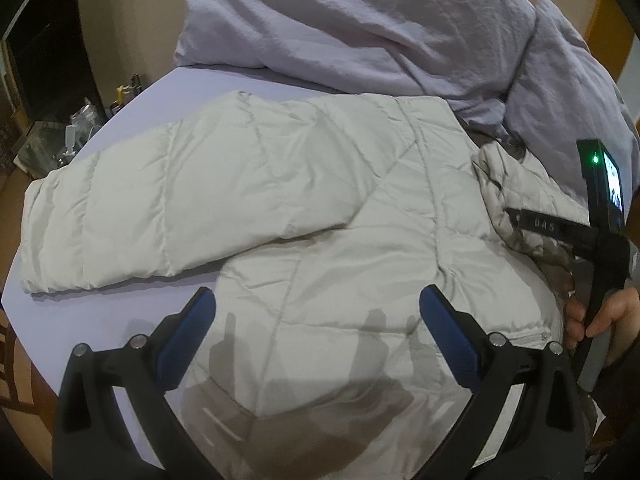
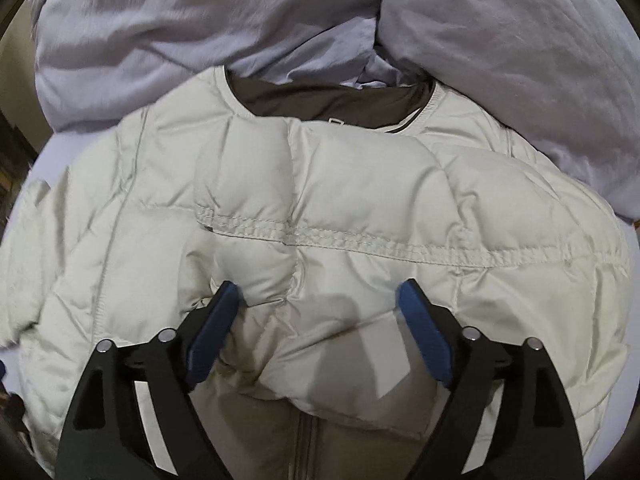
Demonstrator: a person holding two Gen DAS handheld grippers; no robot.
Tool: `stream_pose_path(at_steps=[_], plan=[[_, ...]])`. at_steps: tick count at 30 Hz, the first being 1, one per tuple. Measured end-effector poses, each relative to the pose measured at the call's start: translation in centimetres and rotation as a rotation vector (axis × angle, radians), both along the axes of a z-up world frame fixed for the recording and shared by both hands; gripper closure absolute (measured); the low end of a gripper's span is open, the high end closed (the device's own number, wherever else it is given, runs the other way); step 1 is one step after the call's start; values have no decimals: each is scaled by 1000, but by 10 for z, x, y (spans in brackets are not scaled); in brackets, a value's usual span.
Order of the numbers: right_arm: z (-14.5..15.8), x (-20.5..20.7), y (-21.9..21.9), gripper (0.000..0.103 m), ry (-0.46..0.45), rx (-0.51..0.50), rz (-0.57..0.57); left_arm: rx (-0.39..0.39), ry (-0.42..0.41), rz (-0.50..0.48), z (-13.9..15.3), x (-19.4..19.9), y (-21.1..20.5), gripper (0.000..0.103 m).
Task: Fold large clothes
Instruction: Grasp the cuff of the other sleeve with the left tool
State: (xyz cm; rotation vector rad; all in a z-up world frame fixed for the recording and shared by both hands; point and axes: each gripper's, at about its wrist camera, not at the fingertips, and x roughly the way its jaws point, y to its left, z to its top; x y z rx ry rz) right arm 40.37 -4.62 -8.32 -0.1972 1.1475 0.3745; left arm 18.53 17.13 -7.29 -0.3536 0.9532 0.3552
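While the left wrist view looks down on a bed [image 1: 120, 320] with a lilac sheet, the left gripper [image 1: 316, 300] hangs over the near part of a pale quilted jacket [image 1: 320, 208], its jaws spread wide with nothing between them. One sleeve [image 1: 132, 208] of the jacket stretches to the left across the sheet. At the right edge the right gripper [image 1: 600, 240] shows from the side, a hand [image 1: 600, 316] wrapped round its handle and a small green light on its body; its jaws cannot be judged from here. A rumpled lilac duvet [image 1: 360, 20] is heaped at the far side.

Seen from the right wrist view, the right gripper [image 2: 318, 296] has its jaws well apart, and a puffy fold of the jacket [image 2: 360, 184] lies between the blue pads [image 2: 212, 332] without being pinched. The dark lining at the collar [image 2: 320, 104] faces the far side, just beside the duvet [image 2: 200, 20]. A zip runs along the near edge.
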Motion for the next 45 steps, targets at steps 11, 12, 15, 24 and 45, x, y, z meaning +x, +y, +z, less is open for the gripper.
stream_pose_path(at_steps=[11,12,15,24,45], plan=[[31,-4,-37,17,49,119,-35,37,-6,113,8,-17,56,2],[32,-5,-41,17,51,128,-41,41,-10,126,9,-21,64,2],[33,-9,-51,17,55,141,-58,48,-22,176,11,-31,95,2],[36,-23,-80,17,58,156,-66,97,73,388,1,-70,196,3],[32,-32,-86,17,62,152,-41,-31,60,555,-39,-110,240,45]])
